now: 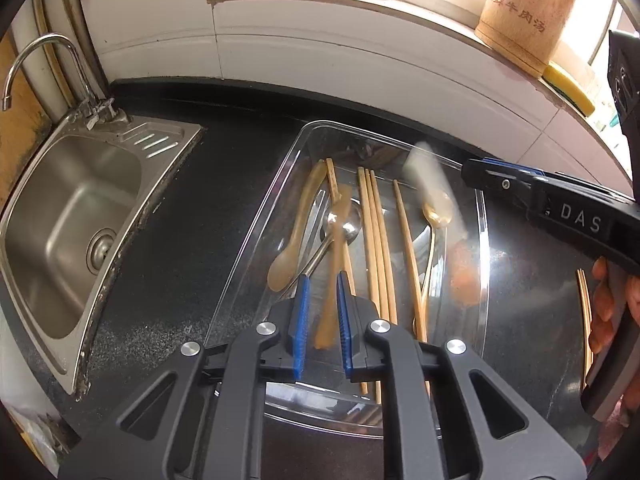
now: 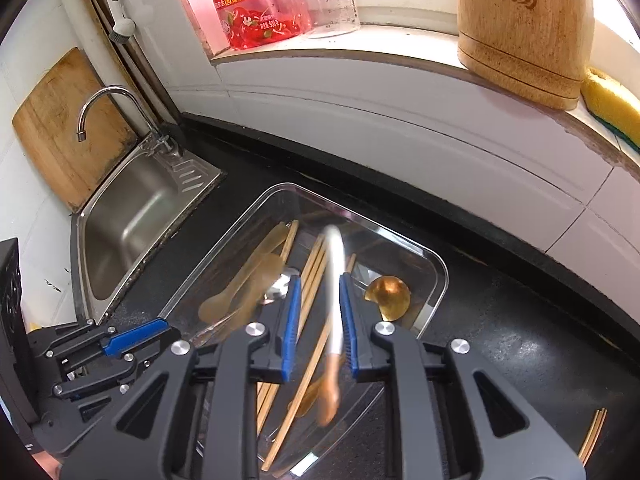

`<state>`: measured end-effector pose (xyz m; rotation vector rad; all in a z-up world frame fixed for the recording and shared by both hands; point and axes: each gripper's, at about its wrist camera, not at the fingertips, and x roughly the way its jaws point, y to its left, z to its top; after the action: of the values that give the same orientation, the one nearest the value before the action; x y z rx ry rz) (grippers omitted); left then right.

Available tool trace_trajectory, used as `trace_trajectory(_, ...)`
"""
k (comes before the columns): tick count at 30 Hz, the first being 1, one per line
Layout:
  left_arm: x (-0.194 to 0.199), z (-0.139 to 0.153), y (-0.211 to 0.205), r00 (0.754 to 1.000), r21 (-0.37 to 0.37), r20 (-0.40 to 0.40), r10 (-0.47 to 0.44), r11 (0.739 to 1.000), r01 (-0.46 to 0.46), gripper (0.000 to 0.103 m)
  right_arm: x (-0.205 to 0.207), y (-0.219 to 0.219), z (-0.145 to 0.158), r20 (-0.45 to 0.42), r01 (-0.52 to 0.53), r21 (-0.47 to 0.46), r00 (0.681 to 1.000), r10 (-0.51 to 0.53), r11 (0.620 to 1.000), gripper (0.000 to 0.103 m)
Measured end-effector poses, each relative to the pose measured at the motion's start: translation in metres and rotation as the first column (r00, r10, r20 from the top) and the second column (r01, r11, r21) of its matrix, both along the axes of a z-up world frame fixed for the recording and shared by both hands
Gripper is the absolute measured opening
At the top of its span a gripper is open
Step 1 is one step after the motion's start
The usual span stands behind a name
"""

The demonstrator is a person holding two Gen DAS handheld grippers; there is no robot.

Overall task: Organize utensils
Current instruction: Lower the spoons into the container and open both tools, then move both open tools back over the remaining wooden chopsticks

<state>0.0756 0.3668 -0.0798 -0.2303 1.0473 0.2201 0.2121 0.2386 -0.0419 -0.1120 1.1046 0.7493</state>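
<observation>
Status: sorting partly done, judged from how the contents lie.

Over the left half of the clear tray [image 1: 256,220] on the worktop [image 1: 180,220]: left gripper [image 1: 323,280] slightly spread. Brown spoon [image 1: 326,320] blurred and loose between the pads, not pinched. Judged to be dropping into the tray.

Lying in the tray: a second brown spoon [image 1: 292,240], a steel spoon [image 1: 342,222], several chopsticks [image 1: 376,232] and a gold spoon [image 1: 438,210].

Over the tray's right half: right gripper [image 2: 320,280] also slightly spread. White-handled utensil [image 2: 335,280] blurred between the pads, apparently unclamped.

Outstanding: loose chopsticks [image 1: 585,304] on the worktop right of the tray. No grouping by type inside the tray yet.

Legible writing:
- On the sill behind the tray, red bottle [image 2: 248,12] printed "国家A类标准".
- Further right, bamboo holder [image 2: 520,32] burnt with "牛肉汤".
- Right of the tray, "DAS" on the right gripper's body.
</observation>
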Motion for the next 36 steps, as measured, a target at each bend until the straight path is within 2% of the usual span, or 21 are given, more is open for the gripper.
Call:
trace_trajectory(1,0.000,0.001,0.000,1.000,0.000,0.001,0.002,1.000,-0.002,0.021,0.000,0.000,0.001,0.005,0.002,-0.001,1.000,-0.002,1.000,0.038)
trace_trajectory(2,0.000,0.002,0.000,1.000,0.003,0.003,0.004,1.000,-0.004,0.028,-0.001,-0.001,0.002,0.010,0.007,0.003,1.000,-0.007,1.000,0.046)
trace_trajectory(3,-0.001,0.004,-0.001,1.000,0.012,0.010,0.008,1.000,-0.008,0.050,-0.001,-0.001,0.003,0.015,0.013,0.005,1.000,-0.013,1.000,0.056)
trace_trajectory(4,-0.003,0.006,-0.002,1.000,0.024,0.025,0.013,1.000,-0.014,0.059,-0.001,-0.002,0.004,0.016,0.015,0.011,1.000,-0.015,1.000,0.056)
trace_trajectory(6,-0.003,0.010,-0.004,0.999,0.032,0.033,0.007,0.999,-0.008,0.059,-0.002,-0.002,0.005,0.015,0.011,0.010,1.000,-0.011,1.000,0.056)
trace_trajectory(7,-0.003,0.011,-0.005,0.999,0.031,0.033,0.005,1.000,-0.006,0.064,-0.002,-0.003,0.006,0.019,0.011,0.010,1.000,-0.011,1.000,0.059)
trace_trajectory(8,-0.003,0.012,-0.005,0.999,0.036,0.035,0.009,0.999,-0.010,0.070,-0.002,-0.004,0.007,0.023,0.014,0.009,1.000,-0.014,1.000,0.064)
trace_trajectory(10,-0.005,0.015,-0.005,0.999,0.051,0.048,0.021,0.998,-0.024,0.084,-0.001,-0.007,0.012,0.035,0.030,0.018,0.999,-0.031,0.999,0.089)
trace_trajectory(12,-0.005,0.016,-0.005,0.999,0.052,0.048,0.024,0.998,-0.026,0.091,-0.001,-0.012,0.016,0.044,0.044,0.025,0.998,-0.045,0.999,0.097)
trace_trajectory(13,-0.005,0.017,-0.006,0.998,0.054,0.049,0.026,0.998,-0.029,0.094,0.000,-0.015,0.018,0.048,0.054,0.025,0.997,-0.055,0.998,0.097)
trace_trajectory(18,-0.002,0.022,-0.019,0.998,0.046,0.057,0.013,0.999,-0.016,0.097,0.003,-0.044,0.028,0.071,0.109,0.050,0.991,-0.112,0.993,0.096)
trace_trajectory(22,0.004,0.026,-0.045,0.998,0.037,0.065,-0.024,0.999,0.021,0.097,0.005,-0.089,0.035,0.104,0.183,0.050,0.977,-0.187,0.982,0.097)
trace_trajectory(25,0.009,0.028,-0.079,0.994,0.029,0.072,-0.081,0.996,0.079,0.097,0.004,-0.134,0.038,0.119,0.250,0.044,0.960,-0.254,0.967,0.096)
trace_trajectory(29,0.019,0.029,-0.137,0.982,0.012,0.079,-0.170,0.986,0.169,0.097,-0.003,-0.213,0.038,0.166,0.354,0.008,0.922,-0.350,0.935,0.096)
trace_trajectory(36,0.025,0.014,-0.265,0.943,-0.018,0.059,-0.327,0.944,0.329,0.097,-0.029,-0.359,0.027,0.160,0.511,-0.080,0.854,-0.495,0.856,0.096)
